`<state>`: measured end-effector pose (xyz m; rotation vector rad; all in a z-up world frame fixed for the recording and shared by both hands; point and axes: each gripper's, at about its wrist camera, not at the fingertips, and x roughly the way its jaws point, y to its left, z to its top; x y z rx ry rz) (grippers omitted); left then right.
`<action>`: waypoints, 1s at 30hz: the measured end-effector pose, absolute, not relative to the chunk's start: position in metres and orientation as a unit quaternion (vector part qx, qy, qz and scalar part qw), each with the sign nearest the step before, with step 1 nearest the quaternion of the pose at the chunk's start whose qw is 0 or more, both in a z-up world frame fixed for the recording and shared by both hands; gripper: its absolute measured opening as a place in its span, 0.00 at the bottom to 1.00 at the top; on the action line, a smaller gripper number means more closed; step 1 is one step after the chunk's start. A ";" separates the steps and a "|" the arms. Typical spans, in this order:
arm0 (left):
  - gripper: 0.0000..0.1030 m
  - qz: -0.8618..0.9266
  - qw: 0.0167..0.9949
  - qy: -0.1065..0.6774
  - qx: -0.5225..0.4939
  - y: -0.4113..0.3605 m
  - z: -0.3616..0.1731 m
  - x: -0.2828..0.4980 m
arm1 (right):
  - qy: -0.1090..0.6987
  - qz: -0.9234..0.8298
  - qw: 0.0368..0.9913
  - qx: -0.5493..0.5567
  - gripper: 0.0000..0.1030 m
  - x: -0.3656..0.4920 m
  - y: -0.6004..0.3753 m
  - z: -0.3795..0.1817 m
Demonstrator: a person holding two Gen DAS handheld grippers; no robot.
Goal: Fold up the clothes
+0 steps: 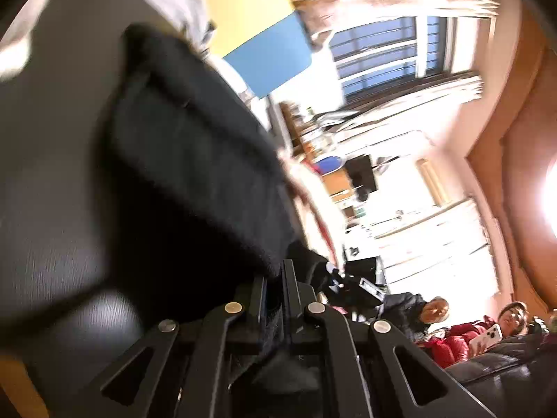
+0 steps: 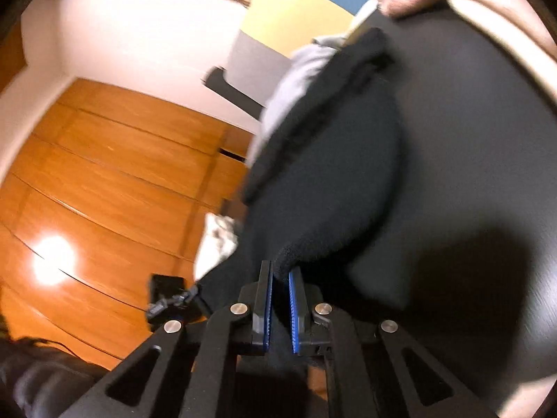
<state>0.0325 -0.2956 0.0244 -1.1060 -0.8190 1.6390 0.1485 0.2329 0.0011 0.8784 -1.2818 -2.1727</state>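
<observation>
Dark tabletop [image 2: 470, 122] bears black garment [image 2: 330, 174], pinched by both hand-held grippers [image 1: 275, 278] [image 2: 280, 282]; no legible writing

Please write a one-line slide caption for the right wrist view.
Right tongs shut on the edge of a black garment draped over a dark round table.

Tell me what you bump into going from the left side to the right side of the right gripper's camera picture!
Orange wooden floor → pale grey cloth → black garment, pinched in the right gripper → dark grey table.
</observation>
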 end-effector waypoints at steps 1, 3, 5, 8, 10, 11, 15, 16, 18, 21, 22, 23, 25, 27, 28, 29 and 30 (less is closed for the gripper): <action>0.05 0.671 0.486 -0.340 -0.445 -0.294 0.029 0.024 | -0.470 -0.791 0.241 0.309 0.08 0.139 0.233 0.007; 0.05 0.668 0.497 -0.359 -0.421 -0.289 0.039 -0.002 | -0.476 -0.790 0.253 0.292 0.08 0.120 0.234 0.018; 0.05 0.667 0.501 -0.378 -0.402 -0.285 0.046 -0.031 | -0.474 -0.796 0.256 0.276 0.08 0.096 0.238 0.030; 0.05 0.670 0.494 -0.401 -0.382 -0.276 0.051 -0.080 | -0.480 -0.805 0.248 0.248 0.08 0.054 0.253 0.046; 0.05 0.673 0.478 -0.418 -0.379 -0.267 0.045 -0.120 | -0.481 -0.810 0.228 0.246 0.08 0.024 0.271 0.050; 0.05 0.681 0.460 -0.421 -0.383 -0.263 0.039 -0.140 | -0.484 -0.811 0.214 0.248 0.08 0.008 0.281 0.050; 0.03 0.686 0.378 -0.426 -0.452 -0.244 -0.013 -0.204 | -0.496 -0.809 0.141 0.284 0.08 -0.052 0.316 0.025; 0.03 0.687 0.352 -0.416 -0.480 -0.240 -0.029 -0.215 | -0.494 -0.806 0.117 0.304 0.08 -0.065 0.321 0.014; 0.04 0.687 0.329 -0.401 -0.509 -0.239 -0.049 -0.221 | -0.504 -0.793 0.090 0.331 0.08 -0.078 0.323 -0.009; 0.04 0.702 0.334 -0.366 -0.512 -0.248 -0.044 -0.209 | -0.511 -0.794 0.099 0.314 0.04 -0.070 0.326 -0.021; 0.04 0.705 0.335 -0.356 -0.515 -0.252 -0.043 -0.201 | -0.512 -0.793 0.102 0.314 0.04 -0.063 0.324 -0.021; 0.04 0.707 0.335 -0.347 -0.518 -0.256 -0.042 -0.193 | -0.512 -0.792 0.106 0.315 0.04 -0.055 0.320 -0.023; 0.04 0.703 0.328 -0.355 -0.522 -0.265 -0.042 -0.178 | -0.514 -0.788 0.113 0.319 0.04 -0.040 0.312 -0.023; 0.04 0.704 0.321 -0.358 -0.523 -0.270 -0.042 -0.163 | -0.509 -0.788 0.116 0.327 0.04 -0.025 0.304 -0.021; 0.04 0.706 0.321 -0.356 -0.522 -0.271 -0.040 -0.157 | -0.512 -0.786 0.118 0.327 0.05 -0.020 0.300 -0.019; 0.05 0.708 0.321 -0.354 -0.520 -0.272 -0.039 -0.152 | -0.516 -0.783 0.122 0.326 0.10 -0.016 0.298 -0.017; 0.04 0.708 0.321 -0.360 -0.515 -0.273 -0.037 -0.148 | -0.521 -0.780 0.129 0.320 0.11 -0.014 0.298 -0.015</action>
